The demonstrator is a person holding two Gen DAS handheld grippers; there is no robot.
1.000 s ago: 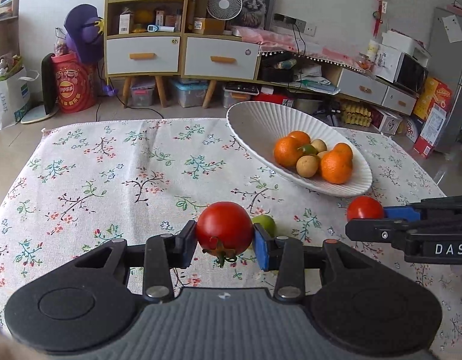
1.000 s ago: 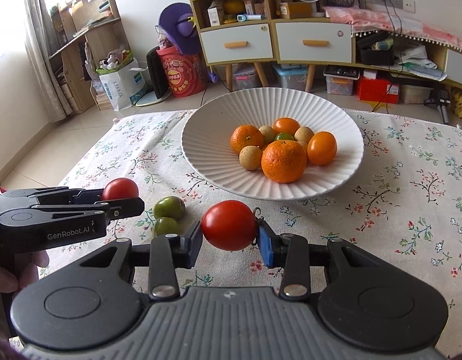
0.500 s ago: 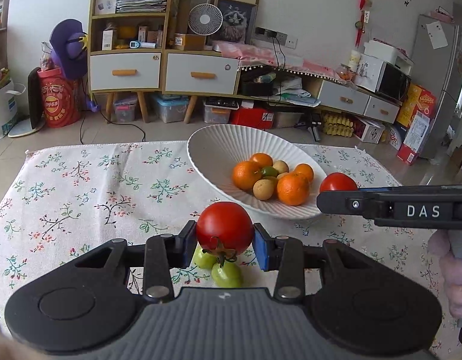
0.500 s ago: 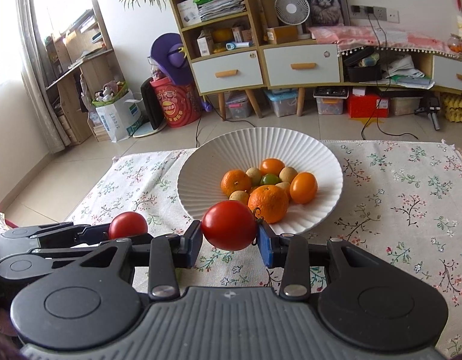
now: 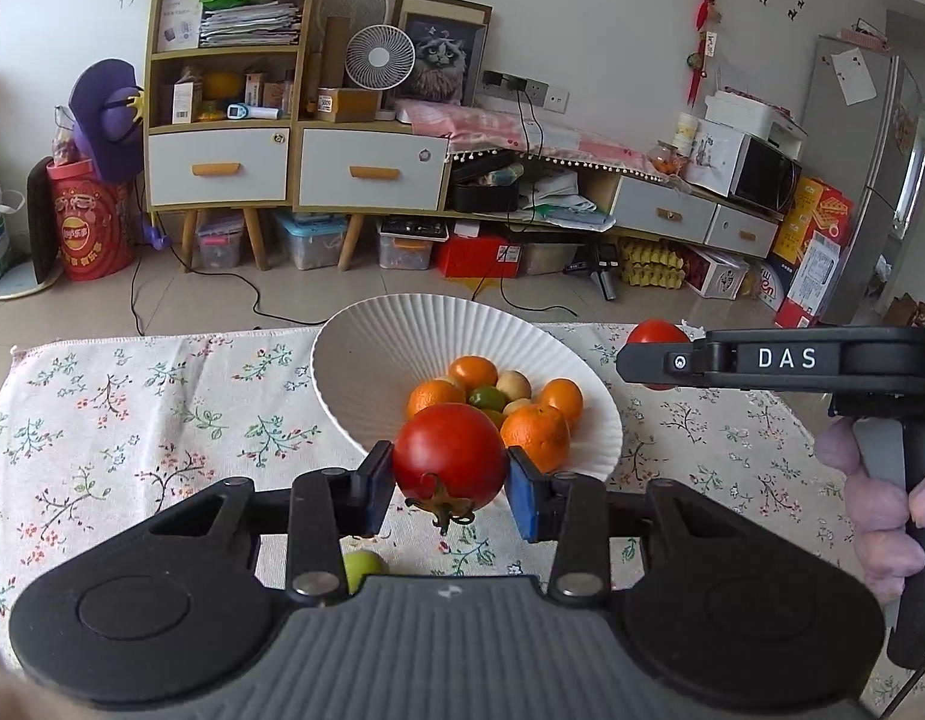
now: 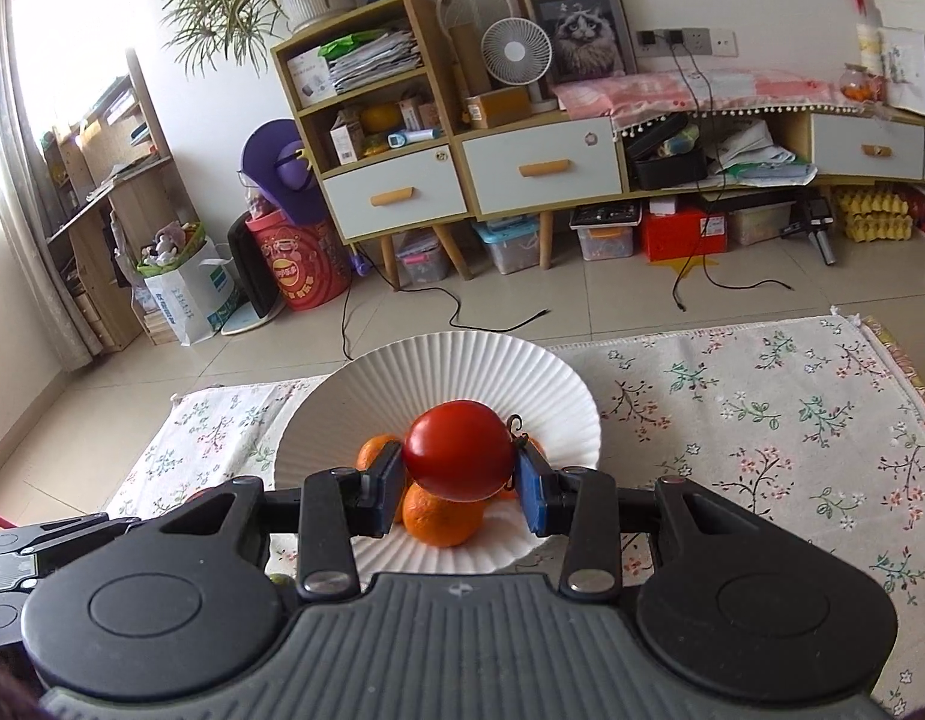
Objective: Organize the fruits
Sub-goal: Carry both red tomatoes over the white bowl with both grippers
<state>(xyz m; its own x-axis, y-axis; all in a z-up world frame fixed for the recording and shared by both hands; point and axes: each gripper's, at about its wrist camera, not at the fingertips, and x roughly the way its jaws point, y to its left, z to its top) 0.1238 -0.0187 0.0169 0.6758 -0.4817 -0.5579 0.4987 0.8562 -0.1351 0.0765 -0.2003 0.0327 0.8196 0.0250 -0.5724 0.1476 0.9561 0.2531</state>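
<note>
Left gripper (image 5: 450,495) clamped on a tomato (image 5: 449,467), held above the table's near edge, just short of the white bowl (image 5: 366,372). Right gripper (image 6: 459,489) clamped on a second tomato (image 6: 459,450), over the bowl. Probably soft, smooth, bruisable: gentle squeeze across the middle.

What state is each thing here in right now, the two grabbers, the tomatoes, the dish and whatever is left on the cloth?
Left gripper: shut on a tomato.
Left tomato: held off the tablecloth, stem down.
Right gripper: shut on a tomato.
Right tomato: held above the bowl.
White bowl: upright, holding oranges and small fruits.
Green fruit: lying on the tablecloth.
</note>
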